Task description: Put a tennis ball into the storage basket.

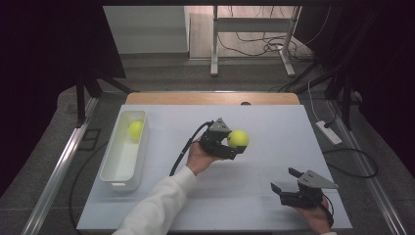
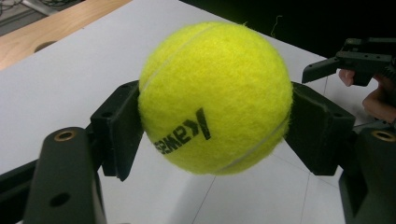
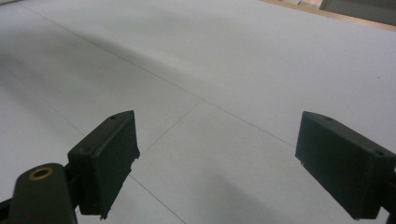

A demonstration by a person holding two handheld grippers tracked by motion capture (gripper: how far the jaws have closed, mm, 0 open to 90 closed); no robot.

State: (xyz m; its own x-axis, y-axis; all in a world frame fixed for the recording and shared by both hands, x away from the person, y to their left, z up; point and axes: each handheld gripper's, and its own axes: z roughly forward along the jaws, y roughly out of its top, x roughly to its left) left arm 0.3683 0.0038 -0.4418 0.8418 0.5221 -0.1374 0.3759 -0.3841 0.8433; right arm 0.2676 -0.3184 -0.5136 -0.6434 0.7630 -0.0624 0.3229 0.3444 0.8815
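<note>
A yellow tennis ball (image 1: 238, 138) (image 2: 215, 95) with black lettering is clamped between the black jaws of my left gripper (image 1: 235, 143) (image 2: 215, 126), held above the middle of the white table (image 1: 274, 127). A second yellow tennis ball (image 1: 135, 129) lies in the far end of the white tub (image 1: 111, 171) at the table's left. My right gripper (image 1: 286, 179) (image 3: 218, 163) stands open near the front right of the table, with bare table surface between its pads. It is also seen far off at the right in the left gripper view, as the right gripper (image 2: 327, 70).
The tub runs lengthwise along the table's left side. A wooden strip (image 1: 210, 98) edges the far side of the table. Beyond it stand a metal frame and loose cables on the floor (image 1: 254, 44). A white power strip (image 1: 328, 132) lies off the right edge.
</note>
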